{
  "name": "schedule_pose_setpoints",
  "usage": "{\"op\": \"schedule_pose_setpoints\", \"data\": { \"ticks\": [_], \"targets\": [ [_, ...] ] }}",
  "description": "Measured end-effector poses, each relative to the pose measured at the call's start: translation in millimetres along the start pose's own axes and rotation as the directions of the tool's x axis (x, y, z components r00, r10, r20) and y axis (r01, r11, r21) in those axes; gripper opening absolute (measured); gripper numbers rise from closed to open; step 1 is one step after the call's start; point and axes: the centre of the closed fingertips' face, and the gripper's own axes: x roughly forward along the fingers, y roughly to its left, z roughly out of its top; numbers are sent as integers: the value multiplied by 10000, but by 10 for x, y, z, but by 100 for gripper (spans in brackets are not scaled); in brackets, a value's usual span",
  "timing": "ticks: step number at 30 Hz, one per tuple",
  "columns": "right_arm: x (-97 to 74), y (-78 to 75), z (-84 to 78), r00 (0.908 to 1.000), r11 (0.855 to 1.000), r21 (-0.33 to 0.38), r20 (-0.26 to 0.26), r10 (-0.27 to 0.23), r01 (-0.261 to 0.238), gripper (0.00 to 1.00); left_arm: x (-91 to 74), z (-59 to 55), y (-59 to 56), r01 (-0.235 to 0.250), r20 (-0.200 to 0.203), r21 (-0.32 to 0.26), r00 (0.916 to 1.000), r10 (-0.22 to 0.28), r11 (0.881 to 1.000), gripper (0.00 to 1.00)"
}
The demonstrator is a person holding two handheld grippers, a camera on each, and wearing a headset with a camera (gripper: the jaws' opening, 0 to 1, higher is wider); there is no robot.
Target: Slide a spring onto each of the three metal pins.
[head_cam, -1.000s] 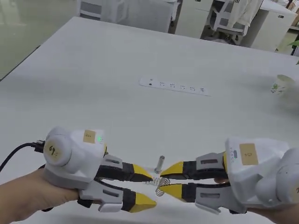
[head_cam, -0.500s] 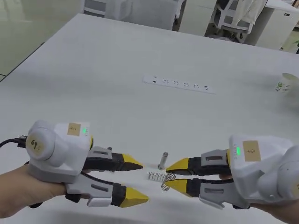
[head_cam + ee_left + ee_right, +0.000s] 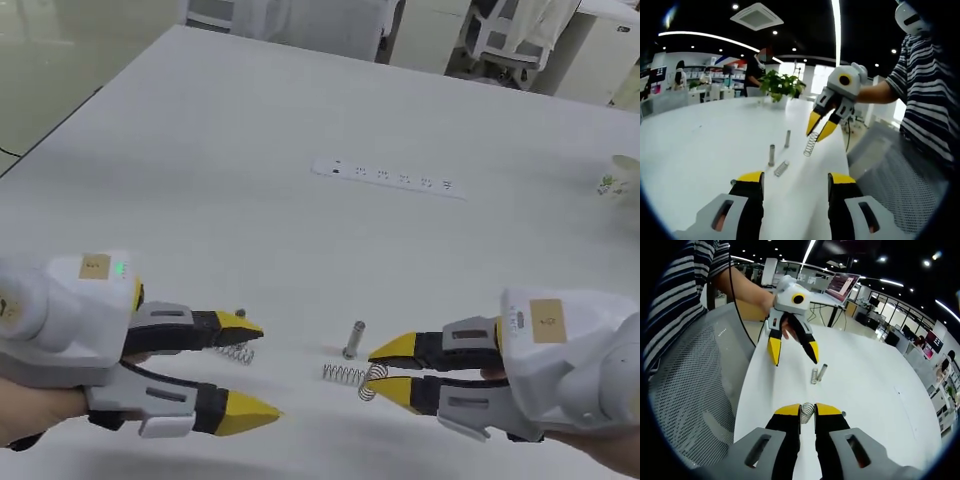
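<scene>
On the white table (image 3: 300,200), the right gripper (image 3: 372,368) is held low, its jaws nearly closed on a spring (image 3: 807,411). The spring is pinched near one end, likely so its free length can be offered to a pin. The left gripper (image 3: 262,368) is spread wide and nothing is gripped. An upright pin (image 3: 355,339) is seen just left of and beyond the right jaws, with a loose spring (image 3: 340,373) laid beside them.

White table (image 3: 200,150) recorded. A white power strip (image 3: 390,180) is laid flat near its middle; a paper cup (image 3: 622,178) is stood by its right edge. A potted plant (image 3: 781,86) is seen at the far end, a grey mesh chair (image 3: 685,405) beside the table.
</scene>
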Motion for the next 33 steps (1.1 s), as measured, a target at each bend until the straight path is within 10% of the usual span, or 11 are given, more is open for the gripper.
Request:
{"op": "schedule_pose_setpoints", "data": {
  "ticks": [33],
  "targets": [
    [-133, -98, -237, 9983, 9975, 586, -470, -355, 383, 7, -392, -136, 449, -2324, 260, -919, 9715, 2356, 9683, 98]
  ]
}}
